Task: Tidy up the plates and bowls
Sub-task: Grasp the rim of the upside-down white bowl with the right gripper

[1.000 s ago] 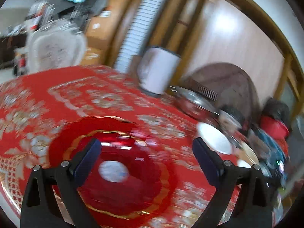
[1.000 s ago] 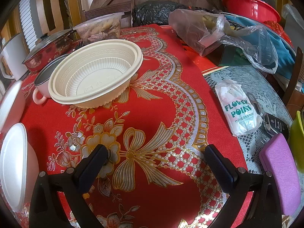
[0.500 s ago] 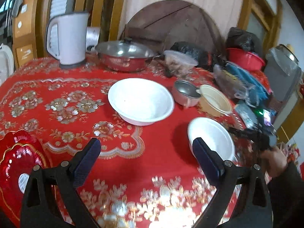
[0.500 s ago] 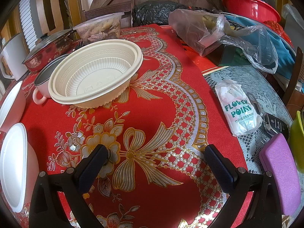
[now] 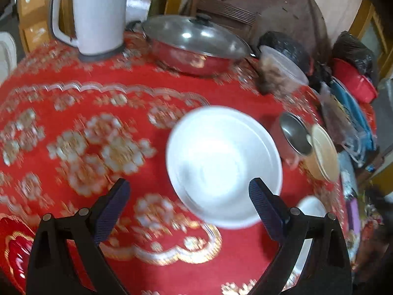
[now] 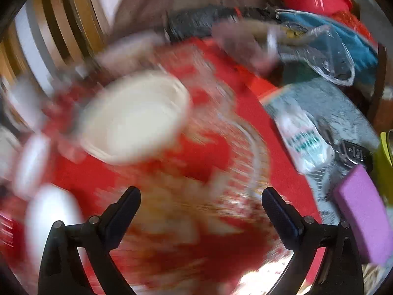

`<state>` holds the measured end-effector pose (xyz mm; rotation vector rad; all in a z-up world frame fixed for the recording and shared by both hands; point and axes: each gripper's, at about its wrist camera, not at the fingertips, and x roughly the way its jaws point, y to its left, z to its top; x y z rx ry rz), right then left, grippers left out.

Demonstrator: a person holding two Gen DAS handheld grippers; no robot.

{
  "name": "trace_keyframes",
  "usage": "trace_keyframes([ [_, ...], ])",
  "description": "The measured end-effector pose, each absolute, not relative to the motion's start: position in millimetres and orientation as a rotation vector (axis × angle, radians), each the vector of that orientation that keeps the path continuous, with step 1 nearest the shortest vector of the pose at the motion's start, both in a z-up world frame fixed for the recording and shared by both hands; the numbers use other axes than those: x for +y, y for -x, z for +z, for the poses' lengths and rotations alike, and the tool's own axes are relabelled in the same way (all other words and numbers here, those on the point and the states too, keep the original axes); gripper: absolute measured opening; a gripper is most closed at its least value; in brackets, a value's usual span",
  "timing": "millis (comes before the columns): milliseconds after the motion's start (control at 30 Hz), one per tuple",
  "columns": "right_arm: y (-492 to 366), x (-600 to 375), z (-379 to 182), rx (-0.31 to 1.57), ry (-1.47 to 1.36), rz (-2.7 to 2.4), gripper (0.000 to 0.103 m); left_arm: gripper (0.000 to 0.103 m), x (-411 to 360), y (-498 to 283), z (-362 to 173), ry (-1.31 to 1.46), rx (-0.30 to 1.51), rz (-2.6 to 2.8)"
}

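Note:
A large white bowl (image 5: pixel 223 164) sits on the red tablecloth just beyond my open, empty left gripper (image 5: pixel 189 206); its near rim lies between the fingertips. A smaller white bowl (image 5: pixel 310 209) shows behind the right finger. A red glass plate (image 5: pixel 14 253) lies at the lower left. A small metal cup (image 5: pixel 293 135) and a cream plastic bowl (image 5: pixel 324 152) stand to the right. In the blurred right wrist view, the cream bowl (image 6: pixel 135 118) lies ahead of my open, empty right gripper (image 6: pixel 201 209), with a white bowl (image 6: pixel 49 218) at the left.
A white kettle (image 5: pixel 95 12), a lidded steel pot (image 5: pixel 194 44) and a clear food tub (image 5: pixel 280 73) stand at the back. Plastic bags (image 6: pixel 319 56), a tissue pack (image 6: pixel 304 140), a key fob (image 6: pixel 353 152) and a purple case (image 6: pixel 366 213) crowd the right side.
My left gripper has swung right from the red plate and closed in on the large white bowl. My right gripper, still before, is now moving; its view is blurred.

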<state>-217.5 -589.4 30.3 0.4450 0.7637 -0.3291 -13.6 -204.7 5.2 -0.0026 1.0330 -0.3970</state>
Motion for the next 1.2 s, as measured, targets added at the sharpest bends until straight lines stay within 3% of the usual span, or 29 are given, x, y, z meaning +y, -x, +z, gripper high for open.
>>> trace_keyframes([
  [200, 185, -506, 122, 0.664, -0.486, 0.05, 0.103, 0.098, -213, -17, -6, 0.017, 1.131, -0.41],
  [367, 99, -451, 99, 0.836, -0.522, 0.153, 0.099, 0.098, -224, -28, -16, -0.028, 1.19, -0.438],
  [400, 85, -447, 90, 0.862, -0.541, 0.151, 0.095, 0.098, -225, -30, -19, -0.039, 1.196, -0.429],
  [467, 63, -441, 70, 0.925, -0.565, 0.127, 0.063, 0.097, -227, -31, -24, -0.068, 1.193, -0.432],
  [600, 40, -429, 36, 1.018, -0.553, 0.1, 0.051, 0.093, -234, -33, -32, -0.115, 1.183, -0.426],
  [667, 37, -425, 27, 1.024, -0.531, 0.08, 0.051, 0.087, -236, -33, -36, -0.124, 1.181, -0.42],
  [733, 31, -427, 19, 1.038, -0.516, 0.053, 0.051, 0.062, -236, -33, -39, -0.154, 1.175, -0.396],
  [833, 30, -428, 13, 1.048, -0.509, 0.046, 0.05, 0.041, -236, -33, -43, -0.186, 1.163, -0.36],
  [867, 30, -428, 10, 1.053, -0.511, 0.051, 0.047, 0.037, -236, -33, -44, -0.193, 1.158, -0.356],
  [933, 28, -427, 7, 1.06, -0.488, 0.045, 0.034, 0.014, -236, -32, -46, -0.201, 1.153, -0.358],
  [1067, 25, -422, -1, 1.083, -0.491, 0.064, 0.017, 0.014, -236, -25, -42, -0.234, 1.106, -0.347],
  [1200, 30, -424, 2, 1.07, -0.504, 0.063, 0.013, 0.014, -232, -15, -28, -0.227, 1.056, -0.349],
])
